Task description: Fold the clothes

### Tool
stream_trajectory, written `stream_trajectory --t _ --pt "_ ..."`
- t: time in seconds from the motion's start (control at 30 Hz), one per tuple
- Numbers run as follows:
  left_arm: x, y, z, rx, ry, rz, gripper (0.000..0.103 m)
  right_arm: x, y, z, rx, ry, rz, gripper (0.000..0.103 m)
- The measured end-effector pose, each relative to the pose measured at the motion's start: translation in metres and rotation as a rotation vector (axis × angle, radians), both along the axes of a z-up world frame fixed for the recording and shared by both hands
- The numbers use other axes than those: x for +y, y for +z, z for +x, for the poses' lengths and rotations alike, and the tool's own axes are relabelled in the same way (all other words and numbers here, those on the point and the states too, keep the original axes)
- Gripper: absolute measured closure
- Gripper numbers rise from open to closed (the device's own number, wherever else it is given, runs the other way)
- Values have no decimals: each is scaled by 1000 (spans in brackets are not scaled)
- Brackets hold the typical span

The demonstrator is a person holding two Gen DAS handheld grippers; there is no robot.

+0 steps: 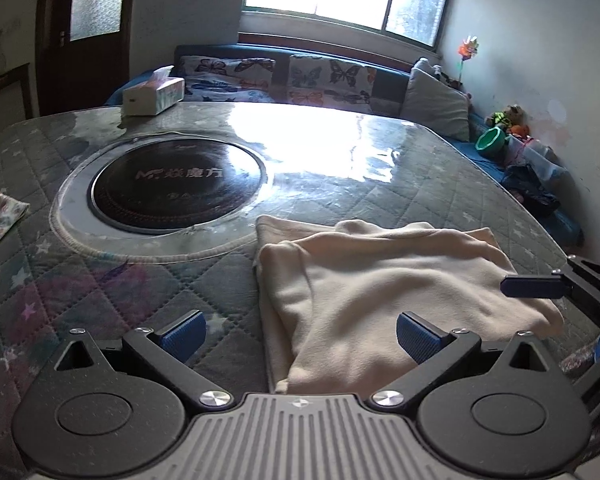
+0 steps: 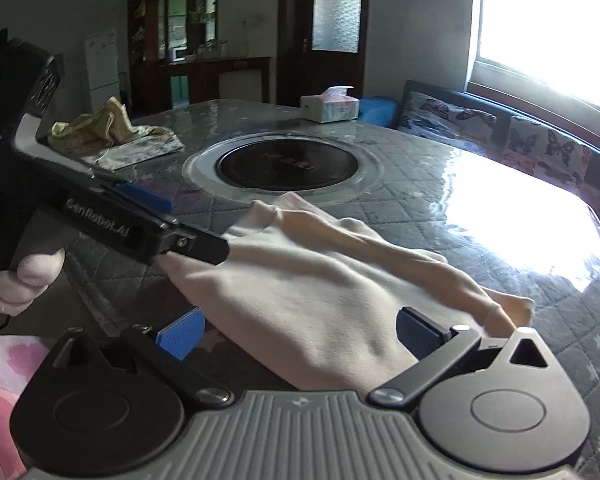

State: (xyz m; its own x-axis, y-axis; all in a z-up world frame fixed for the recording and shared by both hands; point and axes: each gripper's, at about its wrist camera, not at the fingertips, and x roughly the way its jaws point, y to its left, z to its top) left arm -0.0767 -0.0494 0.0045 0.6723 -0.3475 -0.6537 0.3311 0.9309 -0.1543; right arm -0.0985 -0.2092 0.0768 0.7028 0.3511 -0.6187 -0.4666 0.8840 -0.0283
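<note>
The cream garment [image 1: 380, 280] is lying doubled over on the quilted table [image 1: 180, 280] under its clear cover, at about five o'clock from the round black cooktop [image 1: 178, 184], its near edge reaching to the table's rim. It is showing stacked layers and a ridge of loose folds along its far side, so it is sitting somewhere between a rough half-fold and a finished bundle; one moment is not settling which.

The left tongs [image 1: 300, 336] are standing wide over the garment's left corner, gripping nothing. The right tongs [image 2: 300, 336] are likewise gaping wide, straddling the near hem without pinching it.

Risks, as I am judging them: the glossy cover is looking slippery, so a tug at one corner could be dragging the whole stack rather than lifting a single layer. Closing over the bunched ridge could be catching several plies at once and undoing the fold. With both tools crowding the same near edge, their fingers could be colliding. The second crumpled cloth [image 2: 112, 132] at ten o'clock is lying well apart and posing no hazard.
</note>
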Motion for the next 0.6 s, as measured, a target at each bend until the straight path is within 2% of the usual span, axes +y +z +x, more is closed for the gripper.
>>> stream_trajectory --t 0.37,0.5,0.6 --pt "20 -4 5 35 66 -15 0 34 -1 -3 -25 141 -91 2" --pt "30 -4 8 38 101 -32 0 46 -3 1 -22 192 -106 12" --pt "38 -4 12 52 127 -48 3 55 -4 4 -15 230 -112 23"
